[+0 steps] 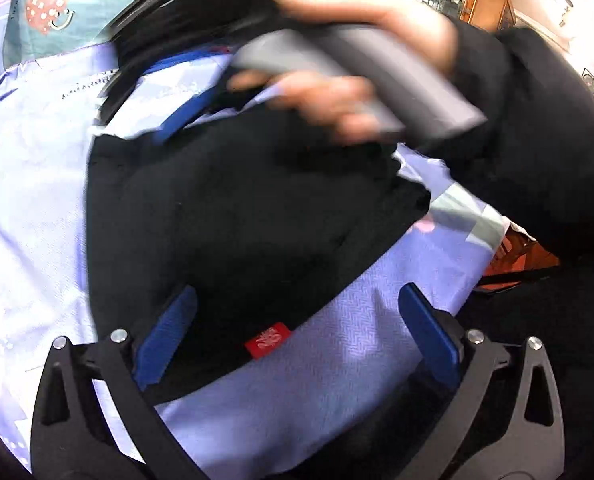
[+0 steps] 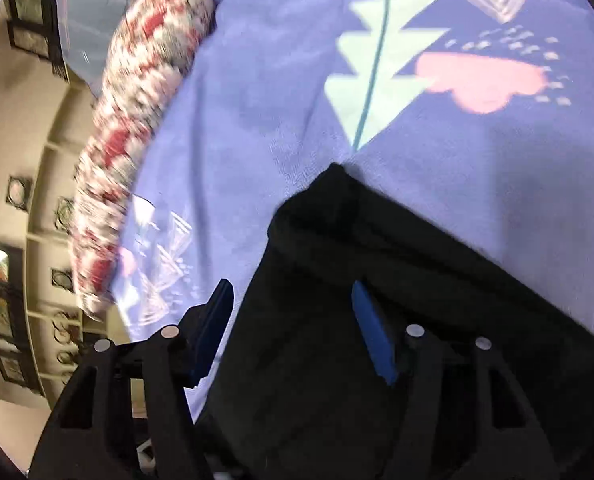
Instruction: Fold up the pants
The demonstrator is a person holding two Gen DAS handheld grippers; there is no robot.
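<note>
Apparently both grippers, left gripper (image 1: 297, 332) and right gripper (image 2: 297, 332), gape over black pants (image 1: 237, 216).

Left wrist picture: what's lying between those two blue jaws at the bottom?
In the left wrist view, the edge of the black pants with a small red tag, plus a stretch of the lilac bedsheet, lies between them.

1. The person's hand (image 1: 337, 96) and the grey handle (image 1: 397, 80) are smeared by motion blur.
2. The black pants (image 2: 417, 320) run past the lower edge.
3. The patterned pillow (image 2: 137, 140) is blurred.
</note>
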